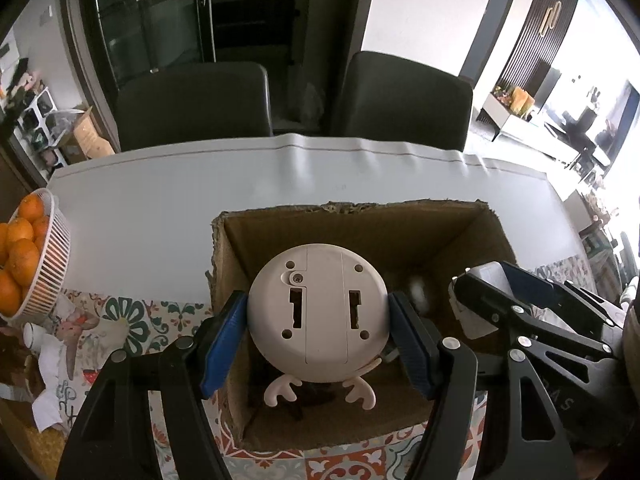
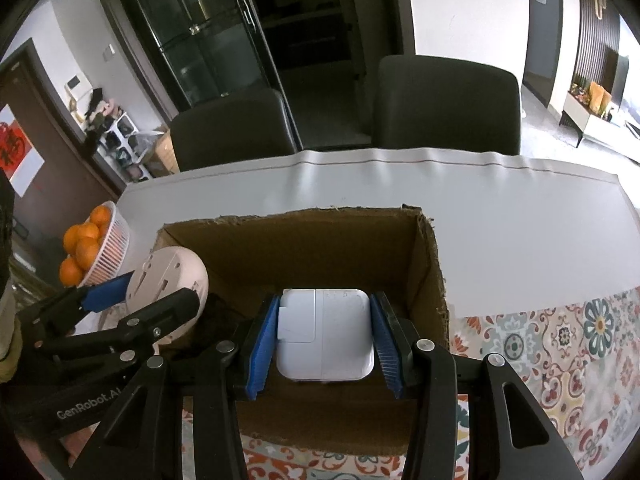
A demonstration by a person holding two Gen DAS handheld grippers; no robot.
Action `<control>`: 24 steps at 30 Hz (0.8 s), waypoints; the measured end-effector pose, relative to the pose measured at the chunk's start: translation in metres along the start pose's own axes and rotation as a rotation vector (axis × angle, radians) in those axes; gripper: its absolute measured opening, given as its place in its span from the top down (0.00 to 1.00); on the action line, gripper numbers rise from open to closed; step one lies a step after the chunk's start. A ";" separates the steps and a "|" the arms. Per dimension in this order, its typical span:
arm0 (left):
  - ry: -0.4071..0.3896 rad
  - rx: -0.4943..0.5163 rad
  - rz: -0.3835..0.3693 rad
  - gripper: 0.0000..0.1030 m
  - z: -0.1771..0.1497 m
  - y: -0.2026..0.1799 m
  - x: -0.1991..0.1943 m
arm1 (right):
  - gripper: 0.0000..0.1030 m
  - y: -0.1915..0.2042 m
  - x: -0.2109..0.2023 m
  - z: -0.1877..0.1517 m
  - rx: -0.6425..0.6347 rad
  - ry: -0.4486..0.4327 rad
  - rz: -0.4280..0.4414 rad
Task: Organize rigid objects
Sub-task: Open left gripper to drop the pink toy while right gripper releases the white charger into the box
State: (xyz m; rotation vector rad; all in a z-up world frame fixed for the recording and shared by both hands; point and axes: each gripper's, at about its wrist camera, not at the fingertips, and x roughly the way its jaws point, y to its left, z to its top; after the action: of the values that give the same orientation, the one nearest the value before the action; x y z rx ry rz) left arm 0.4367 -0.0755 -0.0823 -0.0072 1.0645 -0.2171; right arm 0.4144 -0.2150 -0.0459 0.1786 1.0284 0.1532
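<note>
Cardboard box (image 1: pixel 360 224) stood near the counter's front edge. Left claw (image 1: pixel 318 320) held the round clock (image 1: pixel 318 308), right claw (image 2: pixel 325 336) held the white adapter (image 2: pixel 325 336), both over the box opening. Side by side, the claws could collide and knock an item against the box wall.

Open box (image 1: pixel 352 224) on tabletop (image 1: pixel 160 200), two chairs (image 1: pixel 192 104) behind. Over box: clock (image 1: pixel 318 308) at left, adapter (image 2: pixel 326 334) at right. Basket (image 1: pixel 48 264) of oranges (image 1: pixel 20 240) far left.
</note>
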 end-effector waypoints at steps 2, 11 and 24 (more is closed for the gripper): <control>0.012 0.000 -0.007 0.32 0.001 0.000 0.005 | 0.55 -0.002 0.005 0.001 0.005 0.012 0.008; 0.045 -0.010 0.021 0.32 0.002 0.000 0.017 | 0.55 -0.005 0.016 0.003 0.016 0.049 0.020; -0.064 0.032 0.090 0.21 -0.008 -0.008 -0.027 | 0.50 -0.009 -0.012 -0.008 0.036 0.006 -0.005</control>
State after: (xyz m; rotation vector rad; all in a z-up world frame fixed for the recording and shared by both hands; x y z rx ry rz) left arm 0.4158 -0.0776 -0.0618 0.0616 0.9948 -0.1517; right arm 0.4017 -0.2251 -0.0423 0.2086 1.0378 0.1309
